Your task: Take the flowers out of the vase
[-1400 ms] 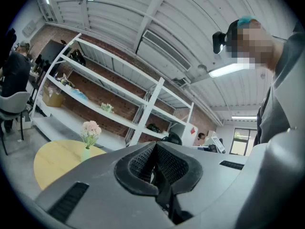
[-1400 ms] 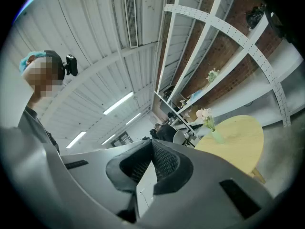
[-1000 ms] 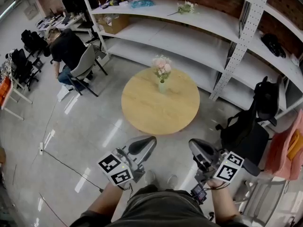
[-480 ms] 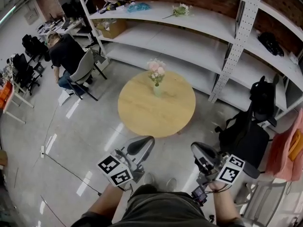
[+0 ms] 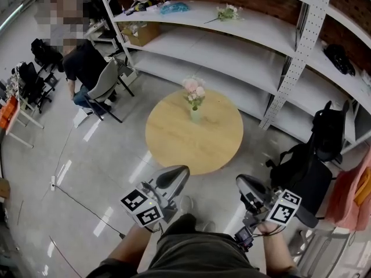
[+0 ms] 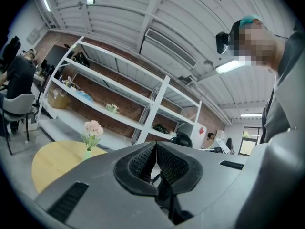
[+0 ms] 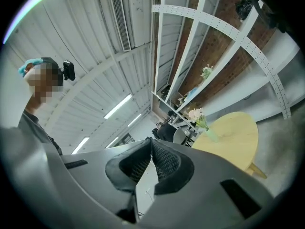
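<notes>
Pink flowers (image 5: 194,89) stand upright in a small pale green vase (image 5: 196,115) on the far part of a round wooden table (image 5: 174,141). The same flowers (image 6: 93,129) (image 7: 195,114) show small in both gripper views. My left gripper (image 5: 182,171) and right gripper (image 5: 239,181) are held low in front of me, well short of the table's near edge. Both are shut with nothing between the jaws. The left gripper (image 6: 155,144) and the right gripper (image 7: 151,140) each show their pads pressed together.
White shelving (image 5: 243,22) runs behind the table, with loose flowers (image 5: 227,11) and a cardboard box (image 5: 138,31) on it. A person sits on a chair (image 5: 104,80) at the left. Black office chairs (image 5: 301,167) stand at the right. A cable (image 5: 81,204) lies on the glossy floor.
The view has shifted slightly and both grippers have drifted a little lower in the picture. Both stay shut. The flowers remain in the vase.
</notes>
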Motion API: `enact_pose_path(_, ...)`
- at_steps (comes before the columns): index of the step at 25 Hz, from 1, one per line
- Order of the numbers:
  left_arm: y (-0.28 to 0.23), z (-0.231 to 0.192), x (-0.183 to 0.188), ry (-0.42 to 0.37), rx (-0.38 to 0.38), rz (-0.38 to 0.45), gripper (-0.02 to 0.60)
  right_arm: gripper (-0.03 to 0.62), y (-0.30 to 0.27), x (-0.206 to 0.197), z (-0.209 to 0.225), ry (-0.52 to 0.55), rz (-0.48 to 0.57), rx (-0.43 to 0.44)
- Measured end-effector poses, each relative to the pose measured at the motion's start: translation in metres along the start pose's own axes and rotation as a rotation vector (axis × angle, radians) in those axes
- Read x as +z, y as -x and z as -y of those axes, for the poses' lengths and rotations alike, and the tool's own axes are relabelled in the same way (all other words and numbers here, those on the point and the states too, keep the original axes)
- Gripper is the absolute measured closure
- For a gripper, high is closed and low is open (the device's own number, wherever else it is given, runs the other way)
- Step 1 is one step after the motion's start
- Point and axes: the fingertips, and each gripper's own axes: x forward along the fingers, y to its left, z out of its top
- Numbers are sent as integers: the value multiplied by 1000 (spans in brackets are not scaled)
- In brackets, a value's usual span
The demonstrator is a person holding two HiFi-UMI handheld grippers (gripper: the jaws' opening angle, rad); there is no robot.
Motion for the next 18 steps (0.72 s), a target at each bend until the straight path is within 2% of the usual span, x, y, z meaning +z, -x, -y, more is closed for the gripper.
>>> enact_pose_path(5, -18, -43, 2, 31, -16, -11, 571, 577, -33, 6, 21, -2, -19, -28)
enact_pose_path(15, -67, -165, 22, 39, -58, -76, 569, 577, -139, 25, 75, -11, -35, -107)
enact_pose_path(18, -82, -200, 22, 38, -75, -103, 528, 577, -164, 30, 91, -24, -34, -135)
